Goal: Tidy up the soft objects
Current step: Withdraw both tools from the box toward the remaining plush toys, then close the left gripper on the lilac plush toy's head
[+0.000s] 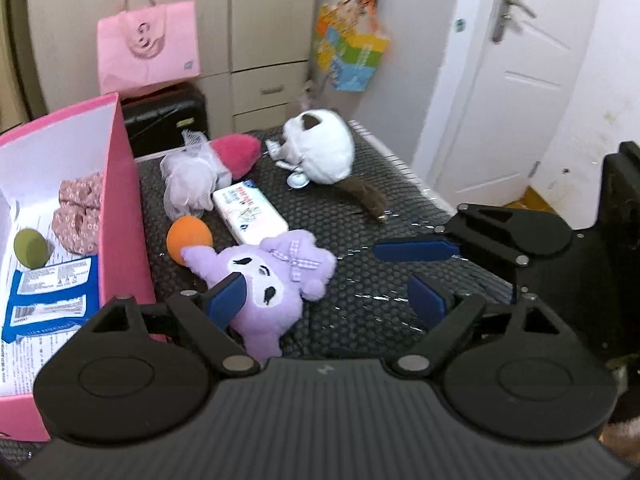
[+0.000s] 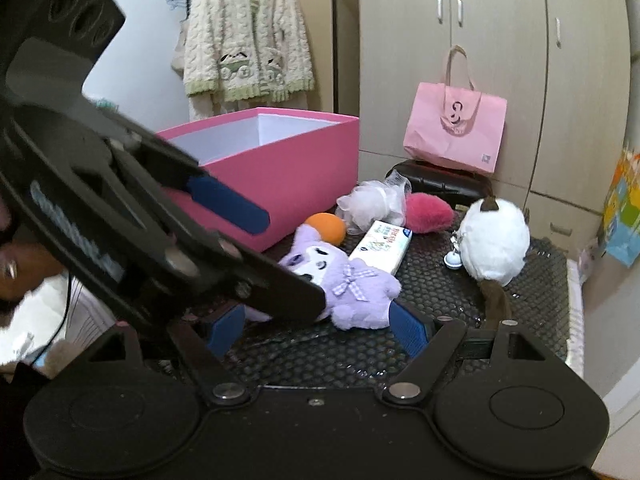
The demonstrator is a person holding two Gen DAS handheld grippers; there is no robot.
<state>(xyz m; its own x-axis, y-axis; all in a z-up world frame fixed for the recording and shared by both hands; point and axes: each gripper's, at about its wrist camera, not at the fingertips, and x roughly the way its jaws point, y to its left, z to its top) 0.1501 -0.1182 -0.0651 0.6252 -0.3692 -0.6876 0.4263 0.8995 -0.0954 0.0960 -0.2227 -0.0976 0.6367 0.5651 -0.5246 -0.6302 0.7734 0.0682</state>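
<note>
Lying face-up on the black mesh surface (image 1: 360, 240), the purple plush (image 1: 264, 280) is sitting just beside the pink box (image 1: 124, 184). Left gripper (image 1: 324, 300) is hovering wide, holding nothing, one finger overlapping the plush. Right gripper (image 2: 316, 326) is also spread wide, empty, near the plush.

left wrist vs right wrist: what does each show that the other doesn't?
Left wrist only: the pink box's contents, namely a floral cloth, a green ball and a blue pack; also the white door.

Right wrist only: a knit cardigan hanging on the wall.

Both: purple plush, orange ball, white plush, pink bag, and both open hand-held grippers, left and right.
</note>
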